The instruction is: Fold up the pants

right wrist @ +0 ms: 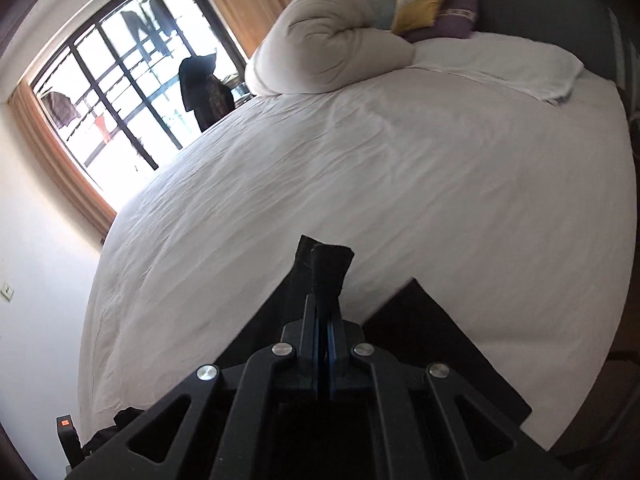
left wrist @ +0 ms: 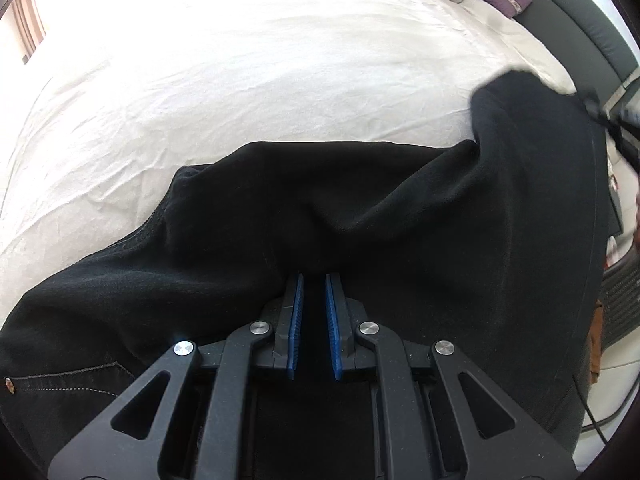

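Black pants [left wrist: 360,220] lie across the near edge of a bed with a white sheet [left wrist: 240,80]. My left gripper [left wrist: 314,280] sits over the pants near the waist; its blue pads [left wrist: 297,320] stand a small gap apart with dark cloth between them, and a grip cannot be told. A rivet and pocket seam [left wrist: 60,384] show at lower left. My right gripper [right wrist: 325,312] is shut on a bunched end of the black pants [right wrist: 328,268] and holds it raised above the sheet [right wrist: 360,180]. That lifted end shows at the far right in the left wrist view [left wrist: 532,120].
A rolled white duvet [right wrist: 332,40], a yellow cushion [right wrist: 420,0] and a purple cushion [right wrist: 456,16] lie at the head of the bed by a dark headboard [right wrist: 540,4]. A barred window [right wrist: 132,80] with curtains is on the left. A chair [left wrist: 620,300] stands at right.
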A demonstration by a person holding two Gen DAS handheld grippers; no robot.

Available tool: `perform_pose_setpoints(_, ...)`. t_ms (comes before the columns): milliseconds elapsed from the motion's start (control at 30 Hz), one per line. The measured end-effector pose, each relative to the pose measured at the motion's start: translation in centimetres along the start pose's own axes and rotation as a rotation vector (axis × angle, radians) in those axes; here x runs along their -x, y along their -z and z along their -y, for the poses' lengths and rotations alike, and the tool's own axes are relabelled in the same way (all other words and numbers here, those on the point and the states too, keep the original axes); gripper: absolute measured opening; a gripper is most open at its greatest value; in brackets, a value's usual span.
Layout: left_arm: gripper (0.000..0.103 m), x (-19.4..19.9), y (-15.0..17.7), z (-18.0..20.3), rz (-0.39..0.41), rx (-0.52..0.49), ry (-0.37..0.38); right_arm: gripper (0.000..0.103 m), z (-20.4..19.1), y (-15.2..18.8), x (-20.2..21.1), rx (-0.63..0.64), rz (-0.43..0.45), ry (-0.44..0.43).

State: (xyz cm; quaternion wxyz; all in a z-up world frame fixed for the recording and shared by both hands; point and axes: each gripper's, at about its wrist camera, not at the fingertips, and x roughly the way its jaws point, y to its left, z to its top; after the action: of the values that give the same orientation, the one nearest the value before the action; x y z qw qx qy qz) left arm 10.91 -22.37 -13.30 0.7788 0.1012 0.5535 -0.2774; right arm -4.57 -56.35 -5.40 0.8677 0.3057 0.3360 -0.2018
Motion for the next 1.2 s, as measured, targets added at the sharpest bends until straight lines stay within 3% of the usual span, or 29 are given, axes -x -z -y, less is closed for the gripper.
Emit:
perform_pose_setpoints(200,0.011,0.0,0.3,1.0,0.027,0.007,-0.022,0.003,4.7,4.4,1.6,-0.132,0.079,0.018)
perform_pose_setpoints(400,0.011,0.0,0.5,2.2,0.046,0.007,-0.052,0.003,6.1,4.5,1.3,-0.168,0.066,-0.008)
perform_pose_setpoints(533,0.011,0.0,0.8,3.2,0.071,-0.003,-0.070,0.003,2.8,2.0,2.7,-0.065,0.080,-0.070)
perform_pose_setpoints(767,0.011,0.1,1.5,3.2,0.086,0.014,-0.059,0.003,-7.0,-6.2,3.3,0.189,0.052,-0.200)
perform_pose_setpoints(900,0.011,0.1,1.7,3.2,0.104,0.018,-0.052,0.003,-9.6,-7.5,5.6,0.258,0.094,-0.245)
perform_pose_setpoints(1033,0.011,0.4,2.2,2.5,0.124,0.001,-0.063,0.003,-6.0,-5.0,7.7,0.189,0.142,-0.269)
perform_pose_setpoints(1133,0.011,0.4,2.4,2.5,0.135,-0.010,-0.071,0.003,1.1,-1.1,5.9,0.022,0.113,-0.177)
perform_pose_setpoints(1200,0.011,0.3,2.5,2.6,0.142,-0.018,-0.076,0.003,6.7,2.6,2.8,-0.123,0.041,-0.084)
